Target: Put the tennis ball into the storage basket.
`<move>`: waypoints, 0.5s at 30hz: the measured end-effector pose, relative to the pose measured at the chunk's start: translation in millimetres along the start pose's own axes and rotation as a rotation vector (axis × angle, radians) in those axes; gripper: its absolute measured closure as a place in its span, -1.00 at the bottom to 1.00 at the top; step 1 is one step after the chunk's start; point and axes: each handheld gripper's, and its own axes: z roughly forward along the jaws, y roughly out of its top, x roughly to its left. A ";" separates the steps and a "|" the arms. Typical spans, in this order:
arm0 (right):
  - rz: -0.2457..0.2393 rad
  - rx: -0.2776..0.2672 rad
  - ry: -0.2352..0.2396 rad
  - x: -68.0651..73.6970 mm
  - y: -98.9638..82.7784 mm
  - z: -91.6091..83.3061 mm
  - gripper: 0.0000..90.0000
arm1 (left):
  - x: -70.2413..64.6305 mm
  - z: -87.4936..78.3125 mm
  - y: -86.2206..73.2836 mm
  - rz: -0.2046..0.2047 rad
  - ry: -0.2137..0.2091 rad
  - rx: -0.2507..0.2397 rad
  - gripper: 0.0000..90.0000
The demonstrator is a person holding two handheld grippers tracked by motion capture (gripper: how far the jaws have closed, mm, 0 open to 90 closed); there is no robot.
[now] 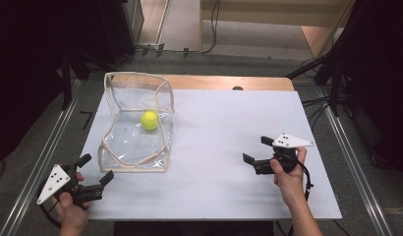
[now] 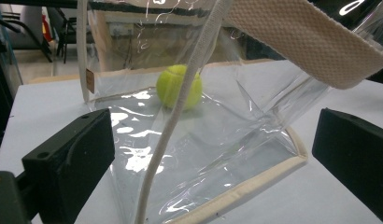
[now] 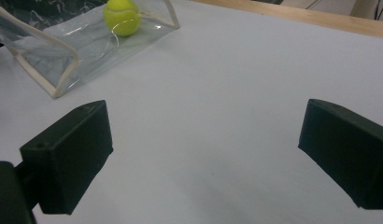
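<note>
Here is the clear bag [image 1: 138, 123], sitting in the upper left of the high view on the white table cover [image 1: 229, 128], slumped and standing open, cream binding along its edges. Inside it, towards the back, rests the tennis ball [image 1: 149, 119], bright yellow-green, on the bag's floor.

Lower left of the frame, the left gripper [image 1: 94, 173] hovers just off the bag's near corner, jaws spread wide and gripping nothing. In the left gripper view the bag fills the space ahead: the ball [image 2: 179, 86] lies straight beyond the jaws, centre of the picture, with a cream strap [image 2: 173, 116] running up across it and the bag's near bottom edge [image 2: 245, 191] just in front. That is the line that matters: ball dead ahead of the left jaws, film and strap between.

Right of centre, the right gripper [image 1: 256, 149] is well apart from the bag, jaws also spread and empty, pointing left across bare cover. In the right gripper view the bag [image 3: 63, 51] and ball [image 3: 121, 17] sit far off in the upper left.

The left hand is clearly the nearer. Open room lies right of the bag; the table edge runs close at the left, so I judge little slack there.
</note>
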 end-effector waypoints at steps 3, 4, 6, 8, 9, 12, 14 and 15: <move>0.003 -0.008 -0.011 -3.8 -4.5 -4.9 -0.98 | -0.1 0.0 0.0 0.000 0.001 0.000 -1.00; 0.006 -0.010 -0.013 -4.4 -5.5 -6.0 -0.98 | -0.1 0.0 0.0 0.000 0.001 0.000 -1.00; 0.010 -0.015 -0.018 -6.7 -8.7 -8.9 -0.98 | 0.0 0.0 0.0 0.001 0.001 0.001 -1.00; 0.014 -0.016 -0.022 -8.1 -11.0 -10.8 -0.98 | 0.0 0.1 0.0 0.003 0.001 0.000 -1.00; 0.018 -0.018 -0.025 -8.7 -12.5 -11.8 -0.98 | 0.1 0.1 0.0 0.005 0.000 0.002 -1.00; 0.020 -0.024 -0.030 -10.3 -16.6 -14.4 -0.98 | 0.0 0.1 0.0 0.005 0.000 0.002 -1.00; 0.020 -0.024 -0.034 -11.6 -19.2 -16.0 -0.98 | 0.0 0.1 0.0 0.005 0.000 0.002 -1.00; 0.019 -0.028 -0.037 -12.5 -20.6 -16.8 -0.98 | 0.0 0.1 0.0 0.005 0.000 0.002 -1.00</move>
